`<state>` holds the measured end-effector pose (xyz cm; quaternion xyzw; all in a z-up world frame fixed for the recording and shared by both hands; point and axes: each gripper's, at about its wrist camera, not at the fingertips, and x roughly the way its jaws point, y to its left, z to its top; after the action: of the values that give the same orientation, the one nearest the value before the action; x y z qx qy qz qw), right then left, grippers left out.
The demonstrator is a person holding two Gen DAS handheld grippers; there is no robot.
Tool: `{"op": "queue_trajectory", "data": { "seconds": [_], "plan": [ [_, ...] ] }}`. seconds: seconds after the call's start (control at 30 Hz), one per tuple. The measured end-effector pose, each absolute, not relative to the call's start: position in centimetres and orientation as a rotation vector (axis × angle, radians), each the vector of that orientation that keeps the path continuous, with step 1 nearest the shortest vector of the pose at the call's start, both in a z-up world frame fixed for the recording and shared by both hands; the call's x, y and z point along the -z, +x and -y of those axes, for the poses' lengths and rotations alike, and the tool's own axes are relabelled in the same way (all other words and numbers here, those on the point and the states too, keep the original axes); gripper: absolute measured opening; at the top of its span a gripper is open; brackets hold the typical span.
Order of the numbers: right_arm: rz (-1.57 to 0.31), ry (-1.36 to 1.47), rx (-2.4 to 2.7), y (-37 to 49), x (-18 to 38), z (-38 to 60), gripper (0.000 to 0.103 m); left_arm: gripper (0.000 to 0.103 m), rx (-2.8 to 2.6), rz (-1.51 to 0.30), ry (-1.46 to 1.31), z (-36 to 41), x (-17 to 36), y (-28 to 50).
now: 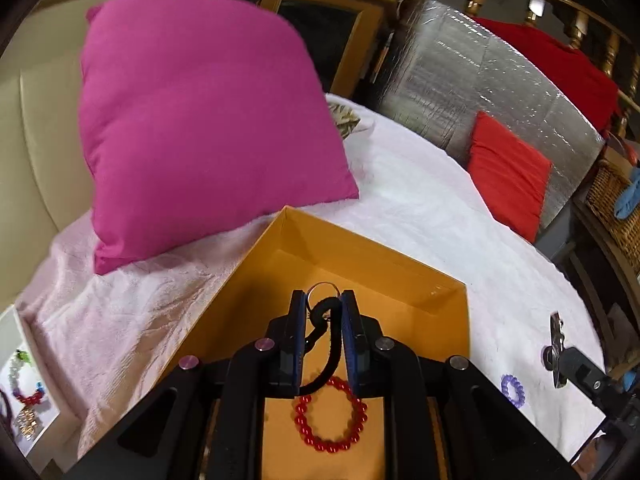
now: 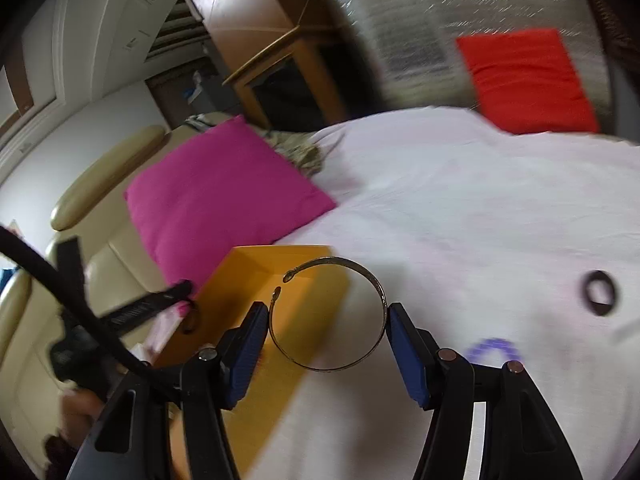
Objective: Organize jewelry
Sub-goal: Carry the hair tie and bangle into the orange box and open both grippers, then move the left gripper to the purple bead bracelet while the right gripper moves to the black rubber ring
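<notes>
Orange cardboard fills the lower middle of my left wrist view: an open, shallow orange box (image 1: 360,264) on a white bedspread (image 1: 420,208). A red beaded bracelet (image 1: 331,414) already lies on its floor. My left gripper (image 1: 323,308) hangs over the box, its jaws narrowed onto a black cord loop with a thin silver ring (image 1: 324,312).

In the right wrist view, my right gripper (image 2: 328,328) holds a thin open brass bangle (image 2: 332,320) across its width, the blue pads (image 2: 404,344) pressing on either side, at the box's right edge in the lower centre.

My judgement: the task is partly done. One piece is stowed and two are carried, not yet released. A purple coiled band (image 1: 513,390) at lower right and a dark ring-shaped piece (image 2: 599,293) at right still lie loose on the bedspread. More beaded pieces (image 1: 24,384) sit at the far lower left.
</notes>
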<state>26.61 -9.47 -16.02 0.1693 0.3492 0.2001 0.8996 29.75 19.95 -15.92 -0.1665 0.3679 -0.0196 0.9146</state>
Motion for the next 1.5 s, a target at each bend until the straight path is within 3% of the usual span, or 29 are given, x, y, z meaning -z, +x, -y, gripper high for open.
{"op": "queue_trajectory", "data": {
  "seconds": [0.33,0.47,0.6,0.7,1.1,1.5],
  "plan": [
    [-0.858,0.416,-0.472,33.4,16.0,3.1,0.064,0.019,0.002,-0.919,-0.396,-20.5,19.5,33.2],
    [-0.937,0.474,-0.431,35.5,17.8,2.0,0.064,0.037,-0.019,-0.936,-0.459,-21.9,19.5,33.4],
    [-0.976,0.464,-0.408,36.6,18.8,0.7,0.064,0.055,-0.02,-0.81,-0.557,-24.1,16.2,31.4],
    [-0.99,0.407,-0.389,36.9,19.1,-0.6,0.064,0.061,-0.091,-0.7,-0.556,-25.3,13.8,29.8],
    [-1.107,0.151,-0.301,38.2,20.9,-5.6,0.067,0.062,-0.172,-0.679,-0.611,-27.8,13.7,28.6],
    [-0.951,0.337,-0.336,35.0,16.4,4.3,0.068,0.062,-0.18,-0.667,-0.421,-23.7,12.0,28.6]
  ]
}}
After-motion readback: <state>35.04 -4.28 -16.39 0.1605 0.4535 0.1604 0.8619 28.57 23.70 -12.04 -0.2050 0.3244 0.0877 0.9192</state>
